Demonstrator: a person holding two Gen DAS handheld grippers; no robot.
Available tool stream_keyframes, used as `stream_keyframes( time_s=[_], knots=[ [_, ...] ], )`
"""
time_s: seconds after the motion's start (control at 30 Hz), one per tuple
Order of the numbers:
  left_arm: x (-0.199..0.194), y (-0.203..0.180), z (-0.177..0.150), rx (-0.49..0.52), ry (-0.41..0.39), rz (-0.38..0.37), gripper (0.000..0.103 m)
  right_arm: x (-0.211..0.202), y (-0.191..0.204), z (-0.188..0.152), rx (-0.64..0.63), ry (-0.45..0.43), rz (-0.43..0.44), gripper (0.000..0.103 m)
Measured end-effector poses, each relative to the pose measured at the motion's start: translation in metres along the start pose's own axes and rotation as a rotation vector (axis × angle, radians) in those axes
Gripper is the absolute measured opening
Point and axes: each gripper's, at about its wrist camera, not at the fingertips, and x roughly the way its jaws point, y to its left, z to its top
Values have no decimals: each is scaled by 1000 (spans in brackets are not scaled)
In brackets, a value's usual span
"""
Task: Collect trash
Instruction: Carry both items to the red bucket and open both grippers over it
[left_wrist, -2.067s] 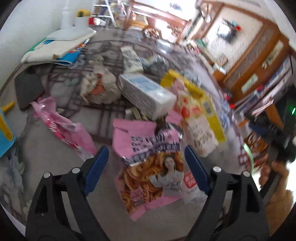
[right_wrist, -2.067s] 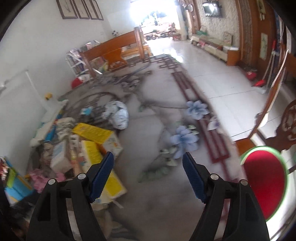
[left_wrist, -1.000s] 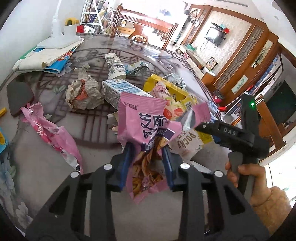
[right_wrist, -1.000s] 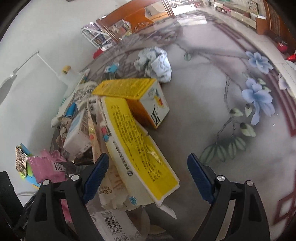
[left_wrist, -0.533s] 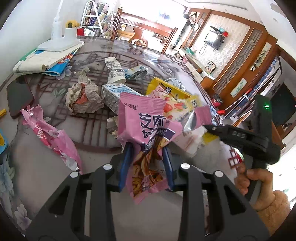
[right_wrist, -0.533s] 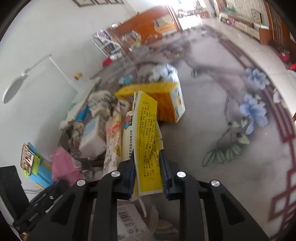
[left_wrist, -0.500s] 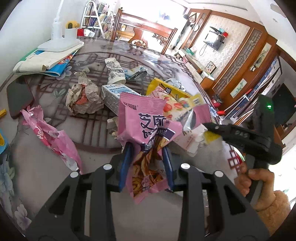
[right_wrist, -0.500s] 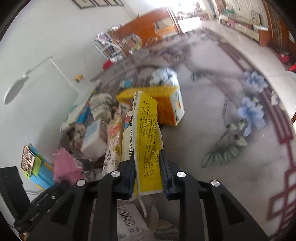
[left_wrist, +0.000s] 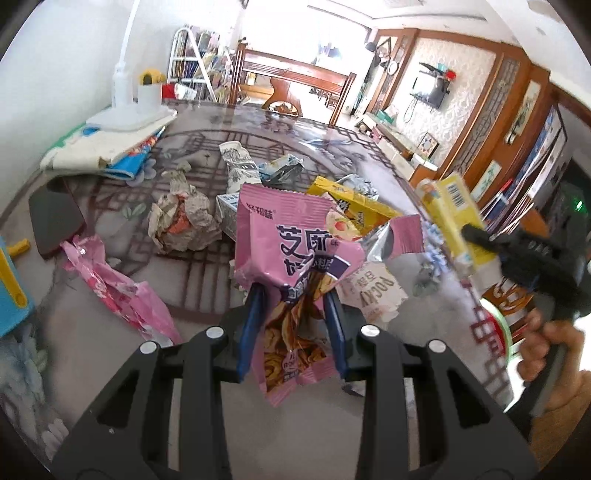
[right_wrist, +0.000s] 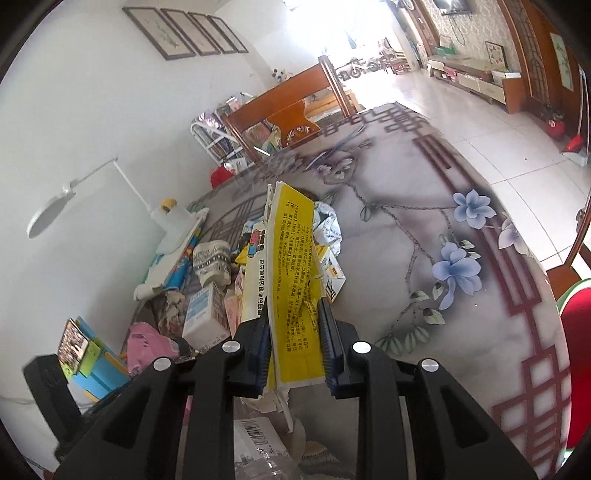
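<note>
My left gripper (left_wrist: 293, 325) is shut on a pink snack bag (left_wrist: 291, 266), held above the table. In the left wrist view my right gripper (left_wrist: 476, 236) shows at the right in a person's hand (left_wrist: 546, 347), clamping a yellow flattened carton (left_wrist: 452, 218). From the right wrist view the same gripper (right_wrist: 295, 332) is shut on that yellow carton (right_wrist: 291, 266), lifted off the pile. Left on the table are a crumpled paper ball (left_wrist: 181, 221), a pink wrapper (left_wrist: 118, 291), a white box (right_wrist: 205, 317) and a yellow box (left_wrist: 351, 206).
A white desk lamp (left_wrist: 125, 92) stands on stacked papers (left_wrist: 107, 151) at the table's far left. A dark phone (left_wrist: 55, 221) and a blue case (left_wrist: 11, 284) lie at the left edge. A wooden chair (right_wrist: 288, 107) is beyond the table. A red stool (right_wrist: 580, 362) sits right.
My right gripper closed on the yellow carton and lifted it up off the pile. The left gripper kept the pink bag in place.
</note>
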Motion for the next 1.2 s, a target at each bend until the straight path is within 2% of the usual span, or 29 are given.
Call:
stream_keyframes(
  time_s=[0.1,0.2,0.33,0.5,0.63,0.93,1.2],
  knots=[
    [1,-9,-1,50,2,24,32,-11,-6,3,7,-18,-9,22],
    [-6,-26,1,65,-16,2,32,-27,-12,6,5,-50,-22,22],
    [-8,-61,4,49,-22,-111,32,-53,-29,9,17,-97,-58,22],
    [-2,-119,14,111,-23,-209,32,-84,-60,14,74,-151,-93,22],
    [12,-158,21,108,12,-297,32,-107,-92,16,127,-172,-170,22],
    [42,-235,9,171,101,-398,32,-147,-159,8,227,-204,-286,22],
    [62,-285,0,225,147,-458,32,-171,-186,0,275,-231,-345,22]
  ],
)
